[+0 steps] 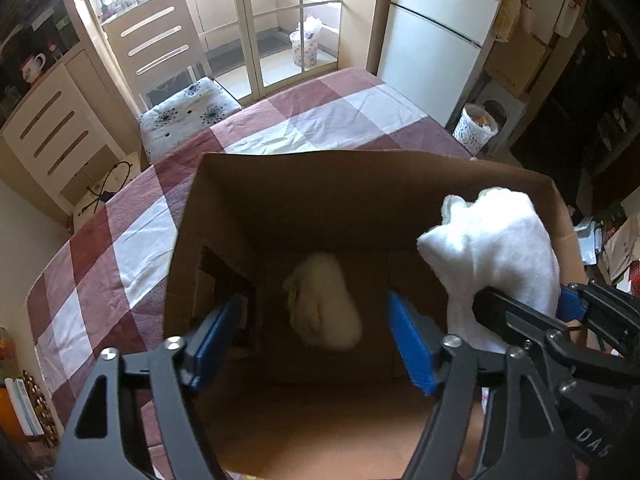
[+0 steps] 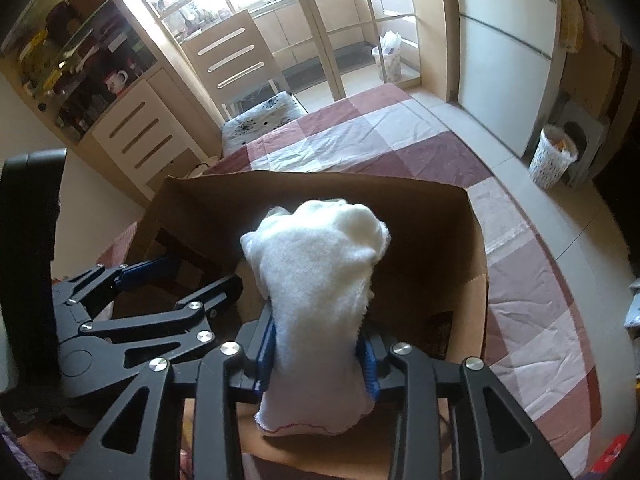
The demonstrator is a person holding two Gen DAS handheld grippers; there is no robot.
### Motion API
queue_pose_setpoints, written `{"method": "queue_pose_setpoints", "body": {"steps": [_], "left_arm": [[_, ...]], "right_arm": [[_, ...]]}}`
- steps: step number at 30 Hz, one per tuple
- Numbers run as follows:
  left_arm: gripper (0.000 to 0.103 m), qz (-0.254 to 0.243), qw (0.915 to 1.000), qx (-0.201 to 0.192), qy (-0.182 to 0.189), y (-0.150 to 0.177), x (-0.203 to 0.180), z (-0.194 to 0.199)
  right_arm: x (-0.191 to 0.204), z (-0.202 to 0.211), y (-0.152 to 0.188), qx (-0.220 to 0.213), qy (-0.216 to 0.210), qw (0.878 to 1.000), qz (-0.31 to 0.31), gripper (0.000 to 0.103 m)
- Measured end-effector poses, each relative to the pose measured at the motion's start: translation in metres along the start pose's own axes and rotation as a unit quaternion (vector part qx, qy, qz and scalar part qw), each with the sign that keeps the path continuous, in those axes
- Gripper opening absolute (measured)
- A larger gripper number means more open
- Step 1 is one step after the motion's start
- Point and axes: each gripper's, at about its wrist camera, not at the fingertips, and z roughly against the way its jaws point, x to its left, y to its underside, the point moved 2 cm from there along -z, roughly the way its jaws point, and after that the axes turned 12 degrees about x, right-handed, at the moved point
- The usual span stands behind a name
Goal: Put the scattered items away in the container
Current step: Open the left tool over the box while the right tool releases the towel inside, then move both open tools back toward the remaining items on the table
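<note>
Cardboard box [image 1: 224, 216] sits open on checked tablecloth [image 1: 120, 232]. Left wrist view: left gripper [image 1: 310, 342] over box, blue pads wide apart, nothing between them; cream cloth bundle [image 1: 324, 300] blurred below, inside box. Right gripper [image 1: 524, 304] at right edge, clamping white towel [image 1: 496, 248] above box.

Right wrist view: right gripper [image 2: 320, 354] narrow, pads pressing both sides of white towel [image 2: 316, 280], towel sticking up over box [image 2: 432, 220] interior. Left gripper [image 2: 188, 276] at left, jaws apart, empty.

Both wrist cameras look steeply down, close over the cardboard box [image 1: 224, 208] on the checked tablecloth [image 2: 532, 320], sharing it
</note>
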Motion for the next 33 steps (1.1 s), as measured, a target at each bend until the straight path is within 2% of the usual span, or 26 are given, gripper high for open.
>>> {"method": "queue_pose_setpoints", "body": {"steps": [4,21,27,33], "left_arm": [[0.082,0.001,1.0,-0.01,-0.003,0.003,0.003,0.012],[0.082,0.04,0.9985,-0.029,0.026,0.043,0.018,0.066],[0.082,0.048,0.9978,-0.027,0.036,0.073,0.012,0.077],[0.082,0.062,0.9971,-0.016,0.042,0.112,0.005,0.078]], "right_arm": [[-0.002,0.011,-0.001,-0.003,-0.014,1.0,-0.011,0.042],[0.007,0.063,0.012,-0.018,-0.027,0.999,-0.004,0.042],[0.016,0.081,0.034,-0.018,-0.022,1.0,0.01,0.042],[0.023,0.088,0.071,-0.011,-0.016,1.0,0.019,0.042]]}}
